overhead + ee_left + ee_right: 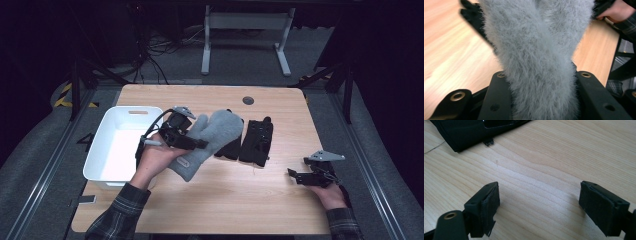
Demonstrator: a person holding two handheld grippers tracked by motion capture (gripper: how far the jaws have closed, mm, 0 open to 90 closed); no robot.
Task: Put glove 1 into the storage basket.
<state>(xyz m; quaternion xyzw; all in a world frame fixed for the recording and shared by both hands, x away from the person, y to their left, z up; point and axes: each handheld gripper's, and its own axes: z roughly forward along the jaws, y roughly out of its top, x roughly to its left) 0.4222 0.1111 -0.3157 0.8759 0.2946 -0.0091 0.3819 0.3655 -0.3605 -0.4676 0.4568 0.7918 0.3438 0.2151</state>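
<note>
Left gripper (pixel 192 143) jaws are closed on the grey mitten (pixel 207 142), which is gripped across its cuff half; in the left gripper view the fuzzy fabric (pixel 536 57) is seen squeezed between the two black jaws and spreading wide beyond them. The mitten is held over the wooden table (pixel 225 200), just right of the white bin (pixel 112 147), with its thumb and rounded tip pointing away from the person and its cuff end hanging toward the near edge. Whether the cuff still touches the tabletop cannot be told. Black gloves (pixel 252 140) are laid on the table just right of the mitten, partly overlapped by its tip. The right gripper (pixel 300 176) is held low near the table's right edge, well apart from the mitten; its jaws are spread wide with nothing between them, and bare wood (pixel 539 185) is seen in the gap. A corner of a black glove (pixel 469 132) is seen at the top of the right gripper view.
</note>
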